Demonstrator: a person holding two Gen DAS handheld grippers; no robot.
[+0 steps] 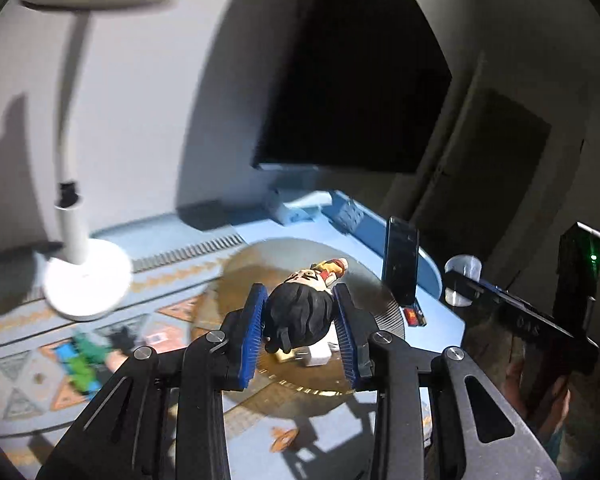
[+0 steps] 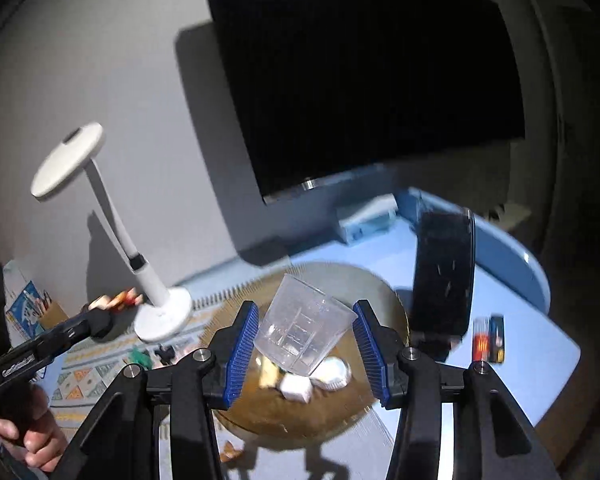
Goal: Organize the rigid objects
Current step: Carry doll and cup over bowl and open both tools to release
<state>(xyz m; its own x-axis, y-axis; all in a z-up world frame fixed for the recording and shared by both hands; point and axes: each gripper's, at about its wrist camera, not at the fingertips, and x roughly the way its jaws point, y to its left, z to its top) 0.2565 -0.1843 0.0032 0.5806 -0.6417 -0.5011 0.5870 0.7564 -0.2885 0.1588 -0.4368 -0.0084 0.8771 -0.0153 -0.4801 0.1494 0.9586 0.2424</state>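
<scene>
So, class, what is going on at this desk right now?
A person holds a gripper in each hand above a round amber tray. The left gripper is shut on a dark-haired toy figure, and the right gripper is shut on a clear measuring cup. Both are lifted clear of the tray. A few small white items lie in it.

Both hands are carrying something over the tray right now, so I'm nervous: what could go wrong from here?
1. The left tool pinches the figurine only at its rounded dark head; it may pivot or slip out.
2. The clear cup sits tilted in the right tool and could squirt free onto the tray.
3. The upright phone beside the tray could be knocked over.
</scene>
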